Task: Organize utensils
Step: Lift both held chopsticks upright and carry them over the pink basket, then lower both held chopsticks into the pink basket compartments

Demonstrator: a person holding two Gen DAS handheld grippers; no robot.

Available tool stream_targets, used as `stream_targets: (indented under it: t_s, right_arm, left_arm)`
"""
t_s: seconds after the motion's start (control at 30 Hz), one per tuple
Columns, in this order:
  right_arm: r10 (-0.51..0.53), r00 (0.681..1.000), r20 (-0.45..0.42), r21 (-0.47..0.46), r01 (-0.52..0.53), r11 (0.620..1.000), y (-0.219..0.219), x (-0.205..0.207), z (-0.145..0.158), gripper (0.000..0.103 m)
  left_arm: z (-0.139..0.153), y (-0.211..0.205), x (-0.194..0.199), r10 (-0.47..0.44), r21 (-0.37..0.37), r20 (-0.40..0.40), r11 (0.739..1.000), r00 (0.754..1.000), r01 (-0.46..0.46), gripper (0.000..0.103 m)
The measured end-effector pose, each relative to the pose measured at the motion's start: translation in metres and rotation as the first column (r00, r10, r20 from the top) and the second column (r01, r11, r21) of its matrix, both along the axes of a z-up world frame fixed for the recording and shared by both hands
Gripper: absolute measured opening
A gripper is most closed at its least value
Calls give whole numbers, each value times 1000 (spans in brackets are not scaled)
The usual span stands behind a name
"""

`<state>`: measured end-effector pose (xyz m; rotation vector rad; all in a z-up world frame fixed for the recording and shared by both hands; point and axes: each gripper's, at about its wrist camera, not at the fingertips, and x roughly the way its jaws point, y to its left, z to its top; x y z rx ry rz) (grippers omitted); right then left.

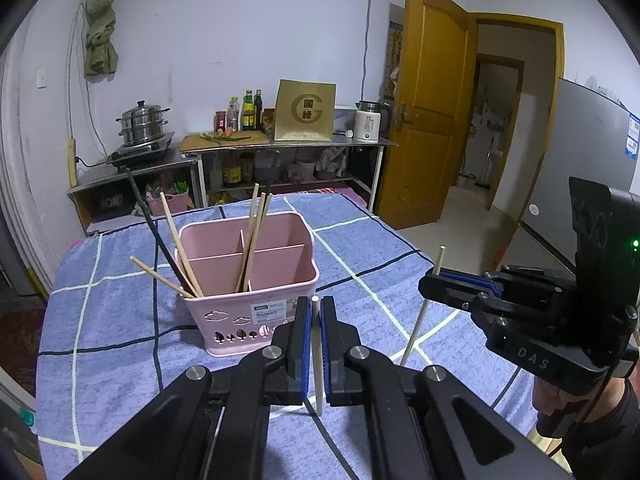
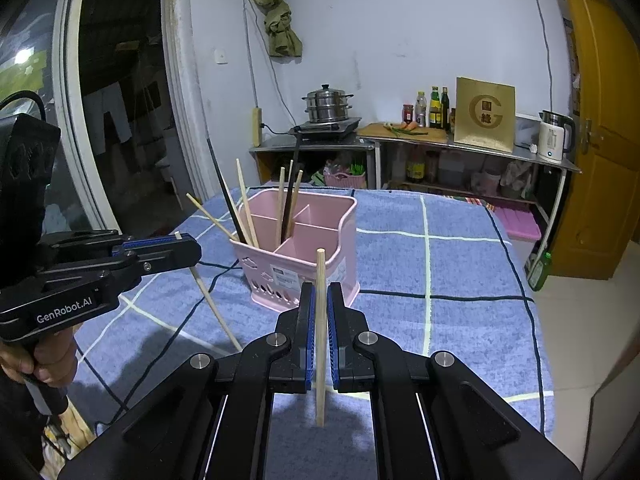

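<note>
A pink divided utensil basket (image 1: 256, 280) stands on the blue checked cloth and holds several wooden and dark chopsticks (image 1: 250, 236); it also shows in the right wrist view (image 2: 316, 236). My left gripper (image 1: 316, 312) is shut on a pale wooden chopstick (image 1: 317, 360), held upright just in front of the basket. My right gripper (image 2: 319, 300) is shut on another wooden chopstick (image 2: 320, 336), also upright, in front of the basket. The right gripper shows in the left wrist view (image 1: 434, 280) and the left gripper in the right wrist view (image 2: 188, 246).
The table is covered by the blue checked cloth (image 1: 120, 320). Behind it stand a steel shelf (image 1: 288, 148) with a steamer pot (image 1: 142, 122), bottles, a cutting board and a kettle (image 1: 370, 122). An open wooden door (image 1: 428, 112) is at the right.
</note>
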<state>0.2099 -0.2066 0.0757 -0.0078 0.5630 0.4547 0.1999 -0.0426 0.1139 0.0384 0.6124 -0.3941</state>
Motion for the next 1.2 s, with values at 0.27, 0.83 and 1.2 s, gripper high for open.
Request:
stream_targets:
  t_s: [0.27,0.83,1.2]
  right_arm:
    - [28,999,25,0,-28,1000,13,-2,13,6]
    - [68,982,175,40,-76,996,59,21,76,6]
    - [63,971,233,85,-85,993,81,53,98,6]
  left_arm:
    - [15,24,-2,38,-16,12,999,999,-37,4]
    - [97,80,21,139,-98,120,987,983,-128,4]
    - [125,91,67,170,-108,171,982,970,-153,4]
